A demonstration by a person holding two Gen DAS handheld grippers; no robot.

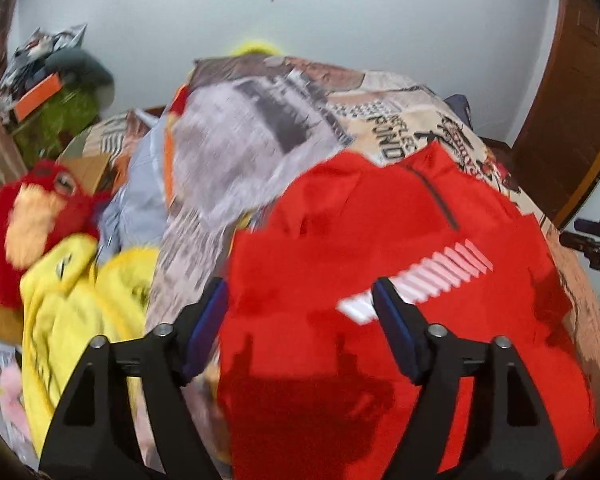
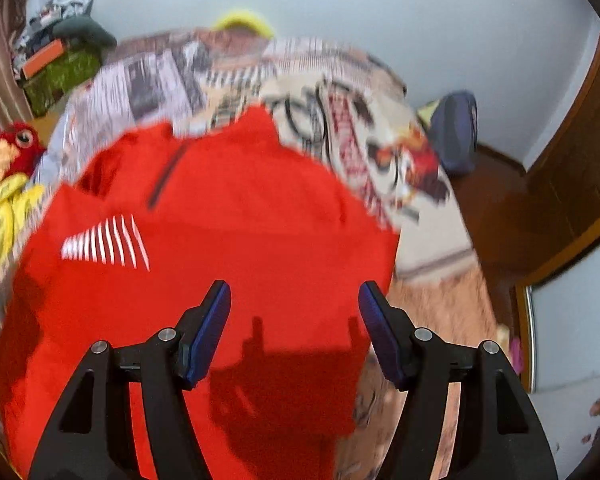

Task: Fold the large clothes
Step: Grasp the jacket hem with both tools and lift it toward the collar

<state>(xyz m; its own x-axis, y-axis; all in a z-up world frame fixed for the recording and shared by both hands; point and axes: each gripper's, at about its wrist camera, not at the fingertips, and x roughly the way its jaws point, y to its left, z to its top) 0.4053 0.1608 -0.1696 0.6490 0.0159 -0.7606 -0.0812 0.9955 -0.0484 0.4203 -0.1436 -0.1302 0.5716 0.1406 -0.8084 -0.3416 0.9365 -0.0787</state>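
Lying spread on the bed's printed cover (image 1: 380, 120), a red zip-neck top (image 1: 380, 280) with a white striped chest mark (image 1: 420, 276) fills the lower middle of both wrist views, its collar toward the far wall. The left gripper (image 1: 300, 308) hangs above it with jaws spread wide, holding nothing; the right gripper (image 2: 294, 304) is likewise wide apart and empty over the top's right part. A red plush bird (image 1: 36, 216) and yellow plush (image 1: 72, 300) sit to the left.
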